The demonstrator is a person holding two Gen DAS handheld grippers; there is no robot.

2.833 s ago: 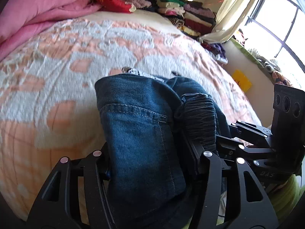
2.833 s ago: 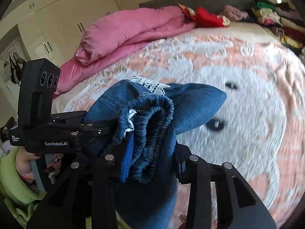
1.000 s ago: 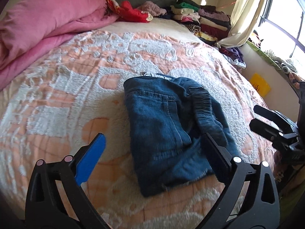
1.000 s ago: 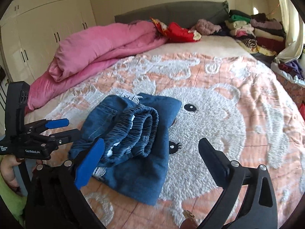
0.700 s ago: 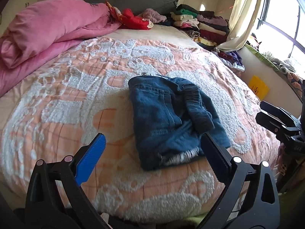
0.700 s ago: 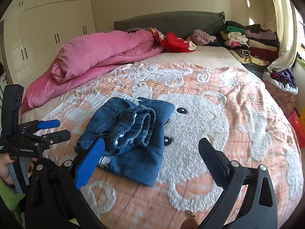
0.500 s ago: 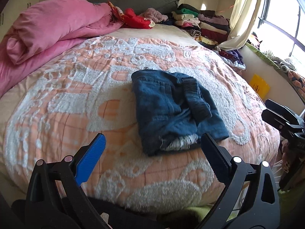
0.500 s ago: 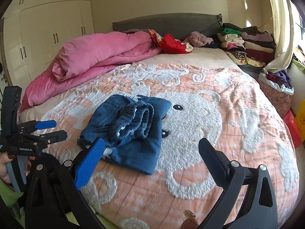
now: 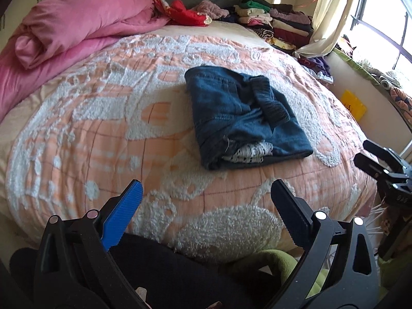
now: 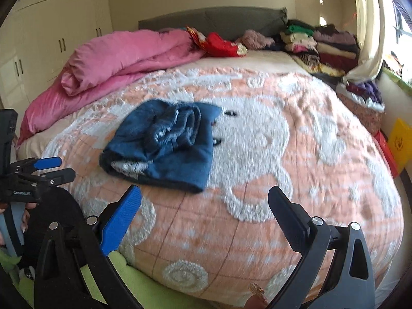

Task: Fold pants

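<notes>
Folded pants [image 9: 242,118] released mid-bed [image 9: 77,134]; left gripper [image 9: 206,206] and right gripper [image 10: 204,208] (both spread apart, empty) have withdrawn past the foot edge.

Both views are brightly lit by daylight from the window [image 9: 381,23] at the right, where the panes are blown out to white. Strong fisheye bending and dark vignetting are seen at the edges. The left wrist view is sharp; motion blur is seen in the right wrist view

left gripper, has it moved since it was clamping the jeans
Yes. The left gripper, now open, has pulled back off the jeans toward the foot of the bed.
</notes>
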